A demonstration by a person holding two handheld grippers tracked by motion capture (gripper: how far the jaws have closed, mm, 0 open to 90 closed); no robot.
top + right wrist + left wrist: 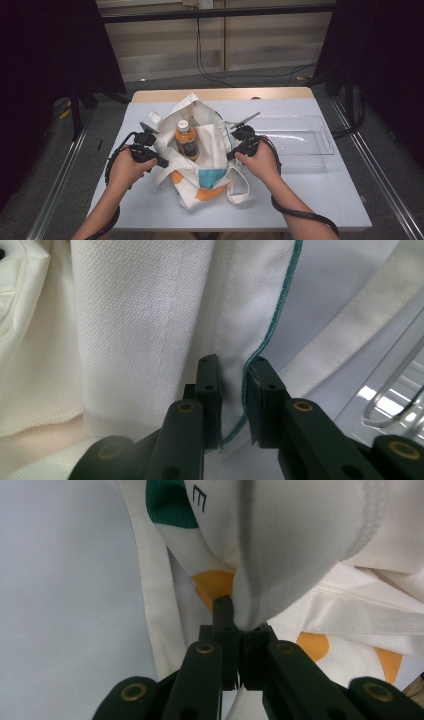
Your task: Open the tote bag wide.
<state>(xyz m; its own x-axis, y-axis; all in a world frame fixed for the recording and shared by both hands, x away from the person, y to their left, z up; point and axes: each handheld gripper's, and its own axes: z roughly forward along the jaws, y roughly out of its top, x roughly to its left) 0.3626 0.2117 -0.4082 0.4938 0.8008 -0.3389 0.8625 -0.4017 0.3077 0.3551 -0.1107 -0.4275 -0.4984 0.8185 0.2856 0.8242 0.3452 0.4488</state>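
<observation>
A white tote bag [212,142] with orange and teal patches lies open in the middle of the table. In it stands an amber drink bottle [186,141] with an orange cap. My left gripper [163,162] is at the bag's left edge. In the left gripper view its jaws [240,625] are shut on a fold of the white cloth [300,540]. My right gripper [231,155] holds the bag's right edge. In the right gripper view it [232,371] pinches the teal-stitched rim of the cloth [140,320].
A clear plastic tray [300,137] sits just right of the bag, with its corner near the right jaws [395,390]. The pale table [320,190] has bare room at the front right. Dark floor and cables lie beyond the far edge.
</observation>
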